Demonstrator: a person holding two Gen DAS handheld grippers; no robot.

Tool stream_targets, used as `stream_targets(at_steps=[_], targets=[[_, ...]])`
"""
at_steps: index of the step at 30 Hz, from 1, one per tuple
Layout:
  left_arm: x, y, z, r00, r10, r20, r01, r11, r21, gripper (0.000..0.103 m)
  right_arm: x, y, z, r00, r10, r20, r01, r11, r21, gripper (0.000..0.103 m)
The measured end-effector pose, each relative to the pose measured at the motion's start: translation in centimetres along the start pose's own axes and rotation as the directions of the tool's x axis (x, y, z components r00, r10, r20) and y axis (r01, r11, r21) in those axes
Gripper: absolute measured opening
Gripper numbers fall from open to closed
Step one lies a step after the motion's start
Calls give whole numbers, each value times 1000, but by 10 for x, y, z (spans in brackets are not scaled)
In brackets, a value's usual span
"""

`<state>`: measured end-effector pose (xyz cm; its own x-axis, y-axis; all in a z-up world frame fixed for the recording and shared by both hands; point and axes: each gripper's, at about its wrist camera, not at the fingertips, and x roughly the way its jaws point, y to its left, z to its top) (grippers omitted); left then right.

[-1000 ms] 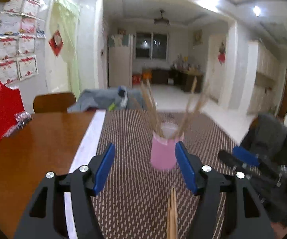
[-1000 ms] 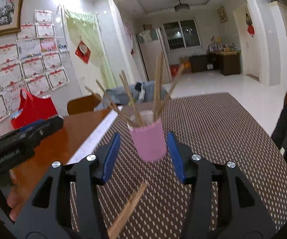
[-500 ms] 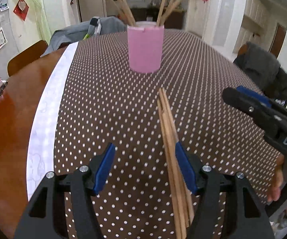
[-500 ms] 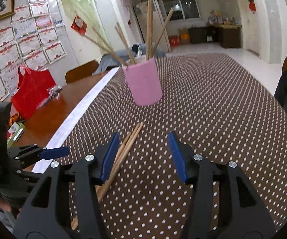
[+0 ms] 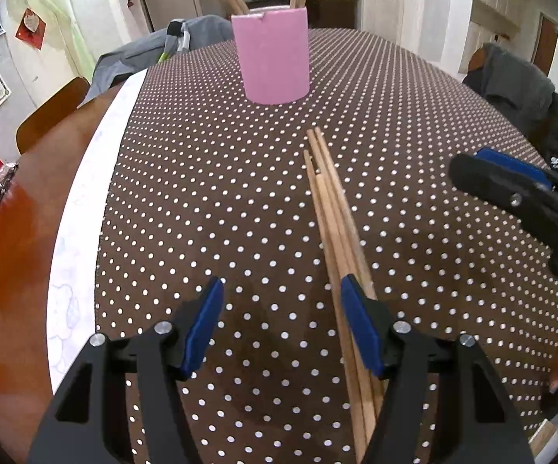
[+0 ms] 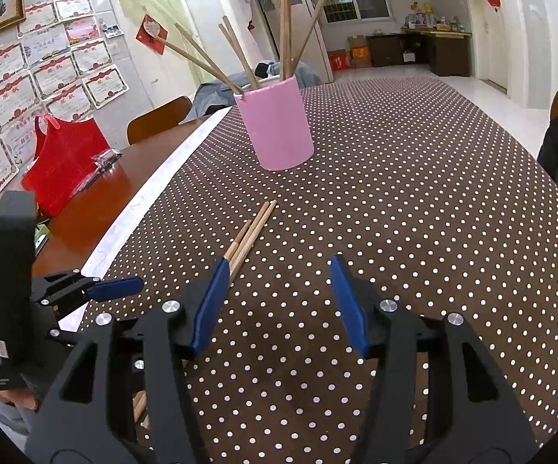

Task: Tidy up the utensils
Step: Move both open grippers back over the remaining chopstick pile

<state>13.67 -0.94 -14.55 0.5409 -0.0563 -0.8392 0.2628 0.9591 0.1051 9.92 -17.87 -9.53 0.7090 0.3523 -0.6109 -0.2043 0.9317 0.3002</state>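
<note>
A pink cup (image 5: 274, 60) (image 6: 280, 125) stands on the brown dotted tablecloth and holds several wooden chopsticks (image 6: 236, 52). A bundle of loose wooden chopsticks (image 5: 335, 214) (image 6: 249, 232) lies flat on the cloth in front of the cup. My left gripper (image 5: 280, 309) is open and empty, low over the cloth, with its right finger over the bundle's near part. My right gripper (image 6: 277, 294) is open and empty, just right of the bundle. Each gripper shows in the other's view: the right (image 5: 511, 189), the left (image 6: 97, 290).
A red bag (image 6: 64, 160) sits on the bare wooden table (image 6: 85, 216) at the left. A white strip (image 5: 85, 208) edges the tablecloth. Chairs with grey clothes stand at the far side (image 5: 155, 52) and at the right (image 5: 526, 104).
Both grippers pulled back from the pink cup and tilted down toward the cloth. The loose chopsticks came fully into view and now lie close to both grippers.
</note>
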Motion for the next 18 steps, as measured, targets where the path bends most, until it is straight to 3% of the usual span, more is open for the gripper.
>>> stream_targets(at_steps=[9, 18], targets=[[7, -2, 8, 1000, 16, -23, -16, 1000, 17, 63, 2, 0, -1, 1000, 9, -19, -9, 1000, 5, 54], [24, 9, 35, 995, -33, -99, 25, 997, -75, 62, 9, 0, 2, 999, 14, -38, -14, 1000, 9, 54]])
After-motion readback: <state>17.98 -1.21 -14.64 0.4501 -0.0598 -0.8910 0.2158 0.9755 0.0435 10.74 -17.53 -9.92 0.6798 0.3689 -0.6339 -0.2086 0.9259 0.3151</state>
